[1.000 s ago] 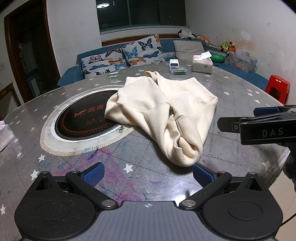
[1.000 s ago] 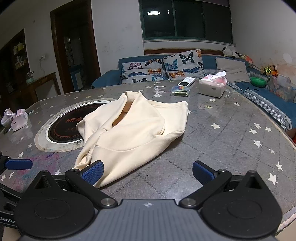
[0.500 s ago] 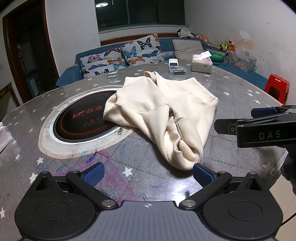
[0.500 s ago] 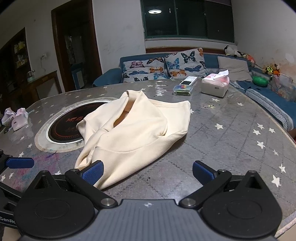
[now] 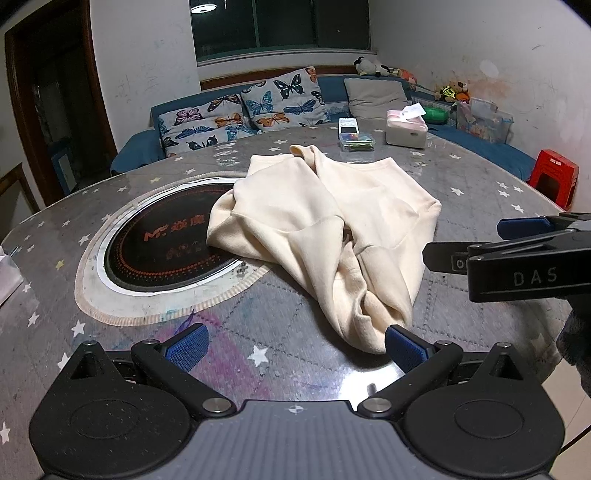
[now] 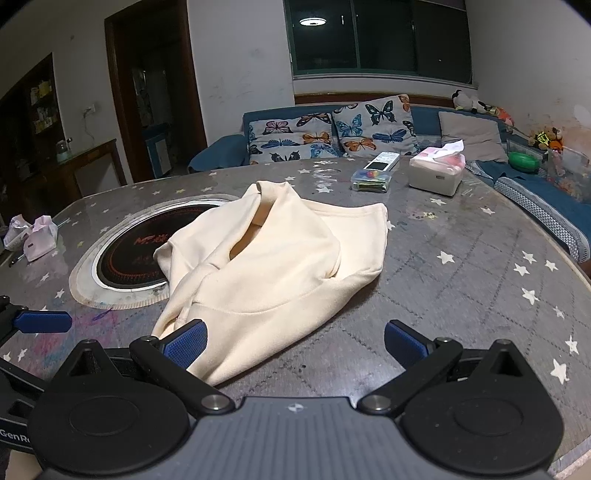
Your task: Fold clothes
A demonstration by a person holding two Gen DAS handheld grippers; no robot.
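Left gripper (image 5: 293,341) and right gripper (image 6: 293,341) hover spread and empty at the table's (image 6: 461,258) near edge. Garment (image 6: 266,266) lies crumpled mid-table; pinching several layers risks a skewed fold.

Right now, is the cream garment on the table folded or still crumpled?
Crumpled. The cream garment lies in a bunched, uneven heap, partly over the black round hob.

Interior lighting is artificial and moderately dim, supplied by a round ceiling lamp (image 6: 312,21) reflected in the dark window (image 6: 376,35); the doorway (image 6: 155,107) falls into deep shadow. The glossy round table (image 6: 461,266) carries soft glare, and the cream garment (image 6: 280,266) casts a faint shadow at its right edge. Both fisheye views are sharp centrally, with strong barrel distortion and black vignetting at the corners.
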